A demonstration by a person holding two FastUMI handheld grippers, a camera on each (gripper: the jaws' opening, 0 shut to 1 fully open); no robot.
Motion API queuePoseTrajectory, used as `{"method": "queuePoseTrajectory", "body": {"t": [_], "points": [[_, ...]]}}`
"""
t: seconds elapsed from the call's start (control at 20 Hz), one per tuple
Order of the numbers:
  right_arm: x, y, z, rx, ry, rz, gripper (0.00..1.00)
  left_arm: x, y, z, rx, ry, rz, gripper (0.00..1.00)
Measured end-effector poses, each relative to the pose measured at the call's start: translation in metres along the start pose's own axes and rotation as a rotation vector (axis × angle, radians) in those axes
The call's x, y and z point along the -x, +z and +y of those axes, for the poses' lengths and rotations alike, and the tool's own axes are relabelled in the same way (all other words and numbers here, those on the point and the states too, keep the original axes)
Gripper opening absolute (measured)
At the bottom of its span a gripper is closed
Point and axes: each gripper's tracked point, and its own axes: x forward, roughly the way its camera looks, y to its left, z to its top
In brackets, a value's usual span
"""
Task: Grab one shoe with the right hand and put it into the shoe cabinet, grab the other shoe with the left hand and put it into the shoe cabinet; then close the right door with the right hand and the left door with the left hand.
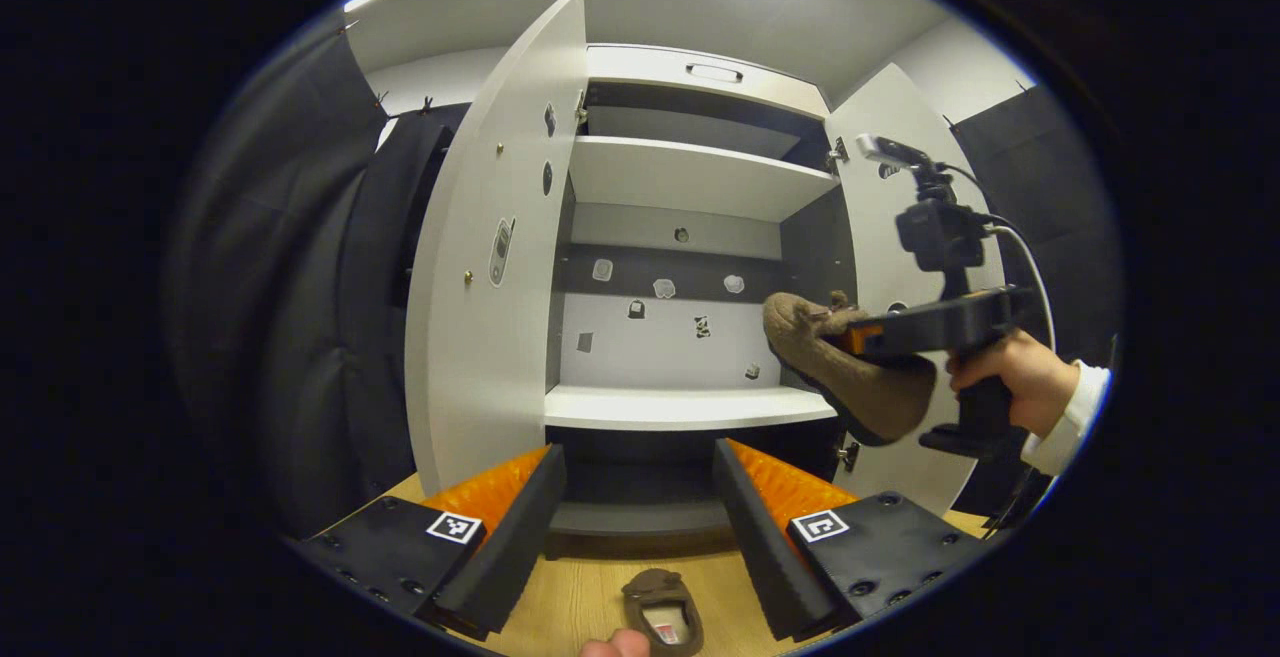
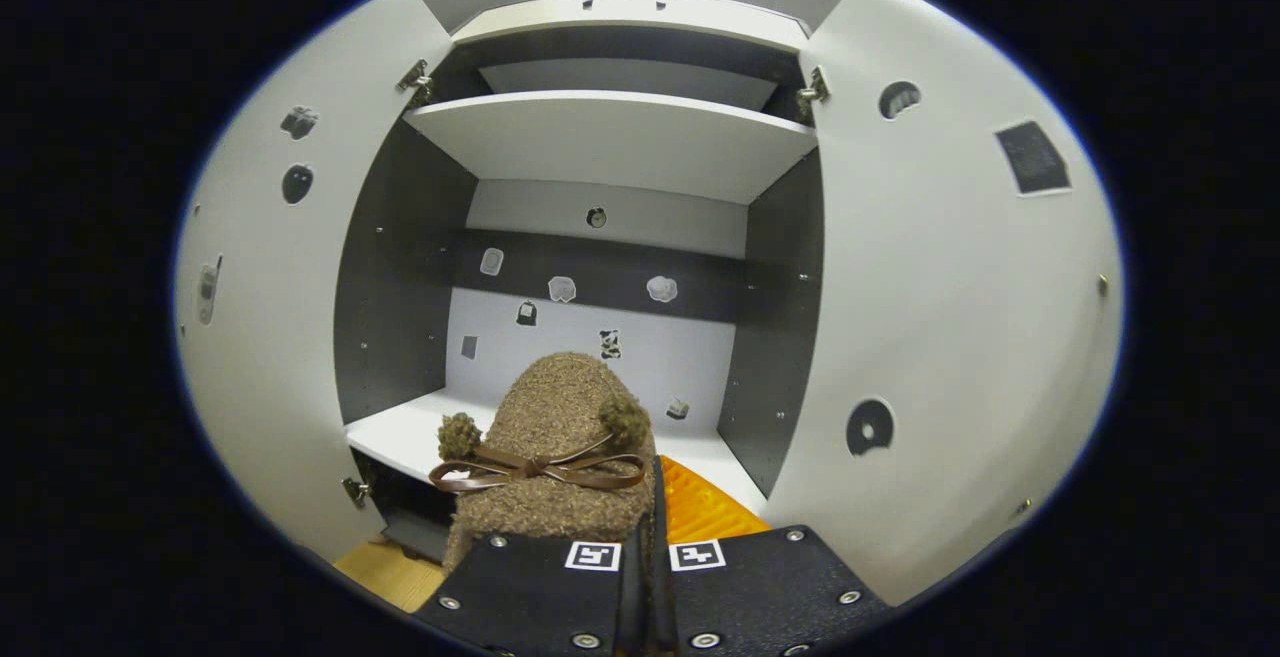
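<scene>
A brown fuzzy shoe [image 2: 560,437] with a bow and pompoms is held toe-forward in my right gripper [image 2: 650,482], which is shut on its side wall. In the left gripper view this shoe [image 1: 850,377] hangs in front of the cabinet's right side, just above the lower white shelf [image 1: 690,405], with the right gripper [image 1: 855,337] held by a hand [image 1: 1010,382]. The second brown shoe [image 1: 662,612] lies on the wooden surface below my left gripper [image 1: 637,449], which is open and holds nothing. Both cabinet doors, the left door [image 1: 480,287] and the right door [image 1: 895,197], stand open.
The cabinet has an upper shelf [image 1: 690,177] and a lower shelf [image 2: 420,437], both bare, with small stickers on the back wall. The open doors [image 2: 270,337] [image 2: 950,337] flank the opening. Black cloth hangs at both sides. A fingertip [image 1: 615,647] shows beside the lying shoe.
</scene>
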Motion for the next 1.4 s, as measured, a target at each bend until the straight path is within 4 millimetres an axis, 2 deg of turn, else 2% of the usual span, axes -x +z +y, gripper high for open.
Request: {"method": "queuePoseTrajectory", "body": {"t": [0.15, 0.3, 0.35, 0.45, 0.5, 0.55, 0.65, 0.7, 0.85, 1.0, 1.05, 1.1, 1.2, 1.4], "points": [[-0.080, -0.001, 0.012, -0.008, 0.038, 0.091, 0.04, -0.002, 0.000, 0.001, -0.003, 0.002, 0.000, 0.96], [-0.143, -0.036, 0.017, -0.005, 0.037, 0.245, 0.04, -0.005, -0.004, 0.002, 0.021, 0.006, 0.020, 0.97], [-0.160, -0.051, 0.013, -0.017, 0.017, 0.298, 0.04, -0.003, -0.006, 0.004, 0.030, 0.009, 0.026, 0.94], [-0.180, -0.078, 0.016, -0.060, 0.010, 0.399, 0.04, -0.003, -0.007, 0.008, 0.041, 0.026, 0.032, 0.97], [-0.187, -0.091, 0.015, -0.081, 0.002, 0.441, 0.05, -0.002, -0.009, 0.010, 0.048, 0.035, 0.038, 0.99], [-0.192, -0.102, 0.013, -0.098, -0.006, 0.480, 0.04, 0.002, -0.011, 0.011, 0.054, 0.041, 0.047, 0.97], [-0.197, -0.113, 0.014, -0.126, 0.002, 0.526, 0.06, 0.004, -0.014, 0.018, 0.051, 0.060, 0.061, 0.96], [-0.196, -0.113, 0.014, -0.134, 0.006, 0.533, 0.12, 0.004, -0.014, 0.021, 0.046, 0.070, 0.063, 0.99], [-0.186, -0.110, 0.015, -0.166, 0.051, 0.561, 0.18, 0.004, -0.017, 0.026, 0.040, 0.087, 0.081, 0.96], [-0.169, -0.099, 0.022, -0.232, 0.139, 0.581, 0.43, 0.002, -0.016, 0.023, 0.050, 0.079, 0.093, 0.99], [-0.161, -0.093, 0.024, -0.249, 0.166, 0.584, 0.52, 0.001, -0.016, 0.022, 0.051, 0.075, 0.096, 0.99], [-0.155, -0.086, 0.021, -0.250, 0.177, 0.575, 0.72, 0.000, -0.015, 0.020, 0.049, 0.070, 0.097, 0.96], [-0.141, -0.071, 0.015, -0.220, 0.179, 0.534, 0.80, -0.001, -0.015, 0.015, 0.049, 0.059, 0.096, 0.96], [-0.102, -0.025, 0.009, -0.182, 0.189, 0.374, 0.91, 0.002, -0.012, 0.004, 0.048, 0.044, 0.089, 0.97]]}}
